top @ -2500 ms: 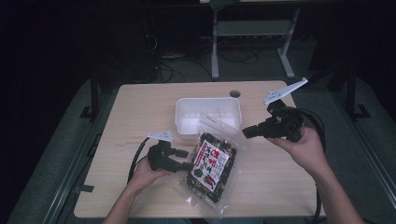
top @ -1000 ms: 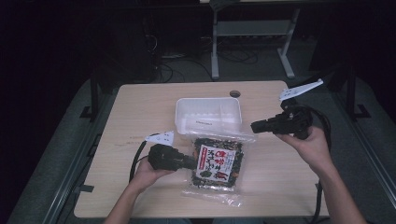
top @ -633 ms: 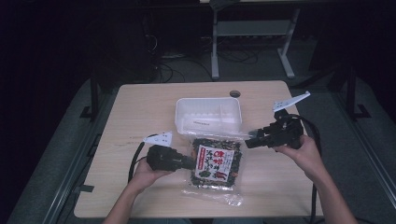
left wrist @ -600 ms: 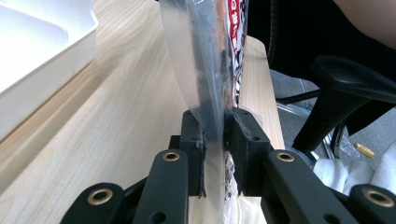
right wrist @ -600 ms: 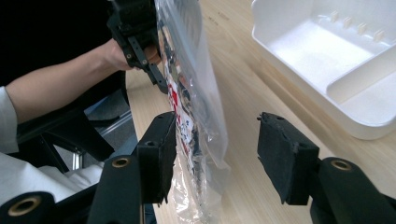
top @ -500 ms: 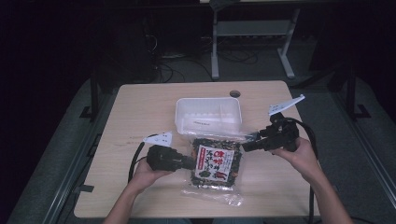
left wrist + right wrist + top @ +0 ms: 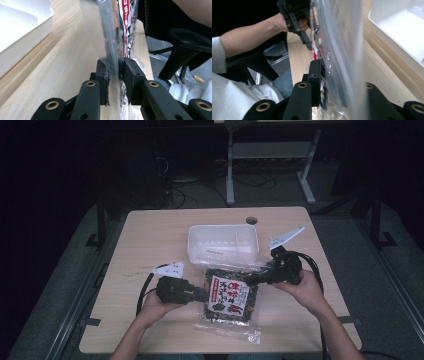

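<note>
A clear snack bag (image 7: 229, 297) with a red, white and black label lies flat on the wooden table (image 7: 150, 240), just in front of a white plastic container (image 7: 223, 245). My left gripper (image 7: 202, 295) meets the bag's left edge. In the left gripper view, that gripper (image 7: 115, 72) is shut on the bag's clear plastic (image 7: 110, 30). My right gripper (image 7: 250, 279) is at the bag's upper right corner. In the right gripper view, the bag (image 7: 337, 37) runs between its jaws, which are pressed on it, the right one hidden behind the plastic.
The container is open and looks empty, with one wall close to both grippers. A cable hole (image 7: 251, 220) sits near the table's far edge. Black cables trail from both grippers across the table. An office chair (image 7: 185, 47) stands by the table's near side.
The right gripper, held away to the right a second ago, has come down and left onto the bag's upper right corner. The bag, tilted earlier, lies flat. The left gripper has kept its hold.
</note>
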Action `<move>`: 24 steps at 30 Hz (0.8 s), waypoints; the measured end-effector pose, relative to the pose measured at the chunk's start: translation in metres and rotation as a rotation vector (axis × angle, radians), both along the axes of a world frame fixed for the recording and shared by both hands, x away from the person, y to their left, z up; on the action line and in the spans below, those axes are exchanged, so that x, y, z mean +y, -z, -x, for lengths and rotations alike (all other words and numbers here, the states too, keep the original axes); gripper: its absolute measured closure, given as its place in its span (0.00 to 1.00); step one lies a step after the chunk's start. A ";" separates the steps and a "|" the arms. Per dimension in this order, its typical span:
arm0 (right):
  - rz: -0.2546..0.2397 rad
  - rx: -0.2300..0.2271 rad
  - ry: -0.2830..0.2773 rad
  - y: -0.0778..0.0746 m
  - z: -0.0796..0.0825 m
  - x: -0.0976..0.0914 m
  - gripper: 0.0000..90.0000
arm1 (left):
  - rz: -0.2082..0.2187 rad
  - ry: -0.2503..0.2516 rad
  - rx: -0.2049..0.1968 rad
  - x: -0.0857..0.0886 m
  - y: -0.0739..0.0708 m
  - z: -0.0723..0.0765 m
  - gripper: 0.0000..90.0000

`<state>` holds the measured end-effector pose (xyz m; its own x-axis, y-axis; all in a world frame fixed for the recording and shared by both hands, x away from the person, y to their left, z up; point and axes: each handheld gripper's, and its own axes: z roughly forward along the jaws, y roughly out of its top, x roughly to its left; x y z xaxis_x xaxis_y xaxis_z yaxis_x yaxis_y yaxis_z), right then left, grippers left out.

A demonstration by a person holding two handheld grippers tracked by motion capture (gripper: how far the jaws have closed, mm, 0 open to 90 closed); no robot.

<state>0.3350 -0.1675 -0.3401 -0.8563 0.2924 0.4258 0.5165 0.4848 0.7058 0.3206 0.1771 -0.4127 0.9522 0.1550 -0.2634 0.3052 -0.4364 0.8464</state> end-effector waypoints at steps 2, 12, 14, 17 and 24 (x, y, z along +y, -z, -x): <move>-0.015 0.008 -0.012 -0.001 0.001 -0.001 0.85 | -0.007 -0.007 -0.005 0.001 0.000 0.000 0.77; 0.013 -0.024 0.006 -0.012 0.006 -0.006 0.86 | -0.071 -0.077 -0.062 0.012 -0.004 0.007 0.65; 0.023 -0.041 0.023 -0.018 0.006 -0.010 0.86 | -0.085 -0.092 -0.064 0.017 -0.005 0.009 0.64; 0.031 -0.053 0.041 -0.024 0.006 -0.013 0.86 | -0.104 -0.099 -0.073 0.021 -0.005 0.011 0.62; 0.051 -0.102 0.100 -0.048 0.000 -0.018 0.86 | -0.153 -0.126 -0.095 0.031 -0.004 0.021 0.59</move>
